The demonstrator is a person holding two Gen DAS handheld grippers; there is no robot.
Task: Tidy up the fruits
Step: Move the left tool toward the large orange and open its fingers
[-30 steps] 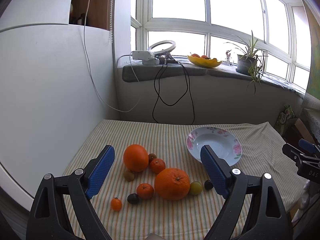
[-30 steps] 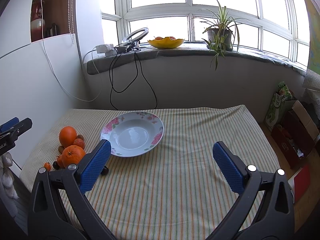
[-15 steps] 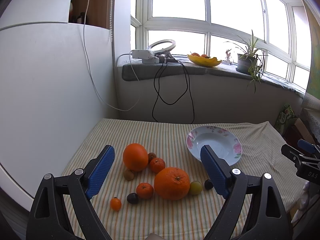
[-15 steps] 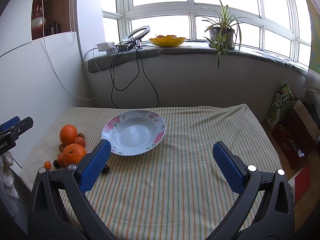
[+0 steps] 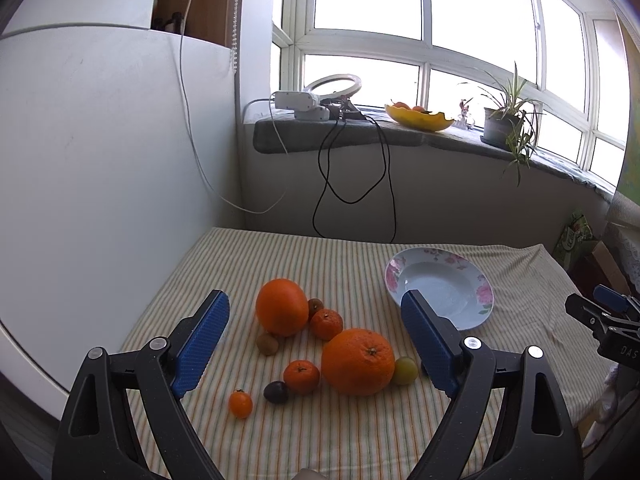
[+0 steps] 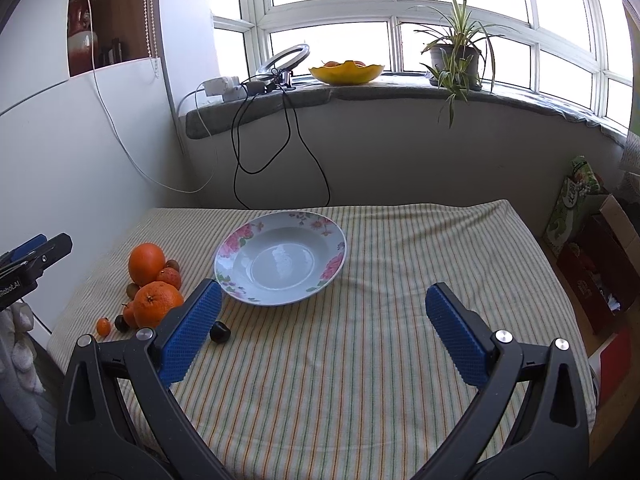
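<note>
**Q:** What surface is this, and what lies nearest?

**A:** Striped cloth (image 6: 360, 360) covers a table under a wide window. Nearest in the left wrist view, the left gripper (image 5: 316, 344) hangs above the fruit with its blue pads spread wide and nothing between them. Just beyond it lie a tiny orange tomato (image 5: 240, 403), a dark plum (image 5: 275, 391) and a mandarin (image 5: 301, 376).

**Q:** And farther on?

**A:** A big orange (image 5: 358, 361) sits with a green fruit (image 5: 405, 370) touching its right side. Behind are a second mandarin (image 5: 327, 324), a brown fruit (image 5: 267, 343) and a second orange (image 5: 282, 306). The fruit lies loose in one cluster at the table's left, so I judge sorting has not begun.

**Q:** Where would it go?

**A:** Probably into the flowered plate (image 6: 280, 264), which stands bare to the right of the cluster and near it, well within reach of either hand.

**Q:** How is the right gripper held?

**A:** The right gripper (image 6: 320, 330) hovers over bare cloth, level and pointed at the plate, also fully spread and holding nothing. One dark fruit (image 6: 220, 332) lies apart by its left pad.

**Q:** Beyond the table?

**A:** A sill carries a ring light (image 6: 284, 58), a yellow bowl (image 6: 346, 73) and a potted plant (image 6: 456, 56).
</note>
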